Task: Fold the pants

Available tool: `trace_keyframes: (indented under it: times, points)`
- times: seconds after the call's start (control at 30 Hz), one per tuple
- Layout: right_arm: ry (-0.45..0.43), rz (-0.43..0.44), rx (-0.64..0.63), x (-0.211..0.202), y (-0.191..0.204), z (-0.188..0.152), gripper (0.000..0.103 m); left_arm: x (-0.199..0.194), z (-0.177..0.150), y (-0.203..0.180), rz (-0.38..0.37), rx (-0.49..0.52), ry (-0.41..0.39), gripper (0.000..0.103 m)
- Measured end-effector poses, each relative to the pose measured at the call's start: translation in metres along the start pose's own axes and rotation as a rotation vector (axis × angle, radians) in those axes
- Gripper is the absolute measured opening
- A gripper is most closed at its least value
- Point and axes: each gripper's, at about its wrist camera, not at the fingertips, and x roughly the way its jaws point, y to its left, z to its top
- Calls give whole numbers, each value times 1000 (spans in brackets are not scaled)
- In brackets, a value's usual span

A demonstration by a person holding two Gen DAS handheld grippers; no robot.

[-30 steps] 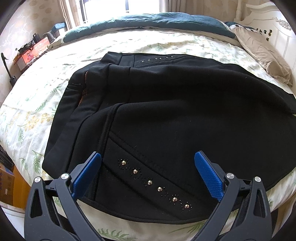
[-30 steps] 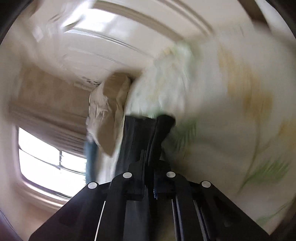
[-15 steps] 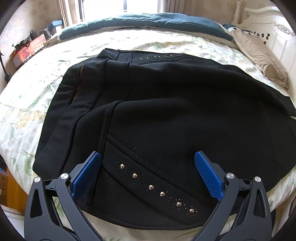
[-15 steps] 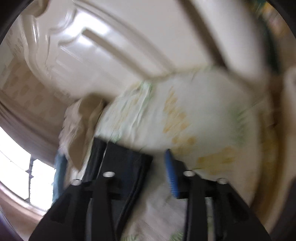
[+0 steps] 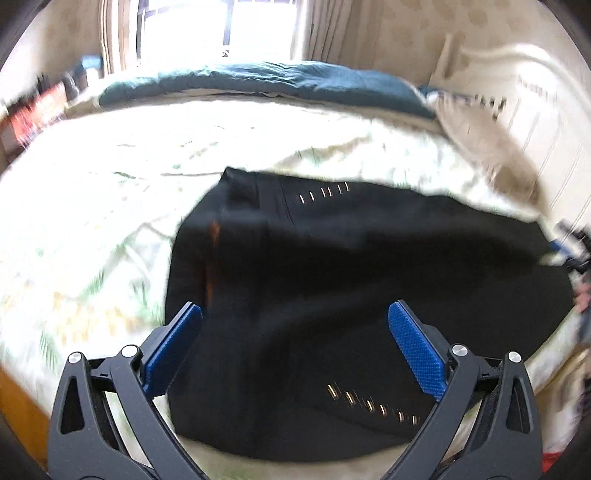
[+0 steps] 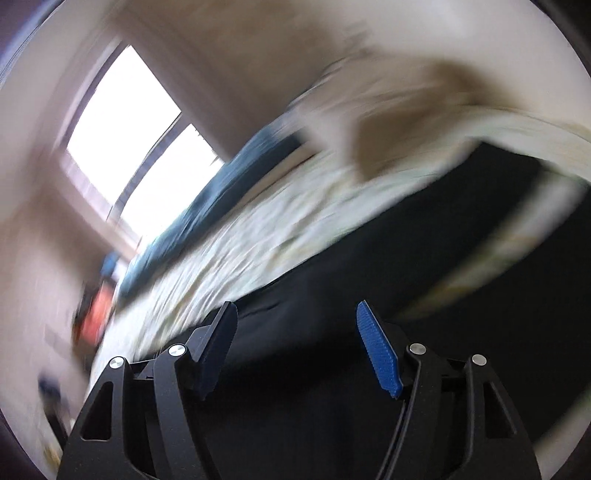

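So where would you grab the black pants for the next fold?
Take the black pants at the studded near hem, coming in low from the near bed edge with the open left claw. That edge lies flat and free on the floral bedsheet, probably easy to pinch.

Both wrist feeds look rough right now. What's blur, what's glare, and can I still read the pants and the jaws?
Left wrist: moderate motion blur, the studs streaked, window glare washing out the bedsheet; black pants and open left gripper readable. Right wrist: heavy tilted smear, window blown white; pants a featureless dark mass, right gripper sharp, open, empty.
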Motion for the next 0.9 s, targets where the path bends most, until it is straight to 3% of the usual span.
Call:
trace_keyframes:
  times: [0.07, 0.23, 0.47, 0.6, 0.67, 0.7, 0.77, 0.83, 0.87, 0.9]
  points:
    - [64, 30, -120, 38, 31, 9, 68, 14, 32, 29, -76, -14, 21, 101]
    - [228, 99, -291, 117, 73, 22, 70, 79, 99, 84, -150, -9, 94, 101]
    - [405, 142, -500, 204, 111, 34, 70, 161, 132, 98, -282, -34, 255, 101]
    - [515, 191, -579, 241, 124, 34, 70, 182, 130, 95, -324, 6, 312, 100]
    - [579, 227, -605, 257, 129, 32, 70, 180, 130, 94, -342, 48, 297, 86]
    - [603, 237, -616, 263, 131, 32, 70, 180, 130, 93, -341, 62, 297, 70]
    - [640, 244, -623, 273, 133, 31, 70, 182, 130, 96, -326, 64, 307, 57]
    - [677, 256, -610, 281, 133, 29, 70, 182, 130, 103, -318, 50, 309, 36]
    - [708, 270, -603, 285, 134, 26, 69, 181, 130, 107, -337, 27, 316, 35]
    - [731, 263, -618, 286, 137, 21, 50, 181, 130, 111, -354, 10, 320, 33]
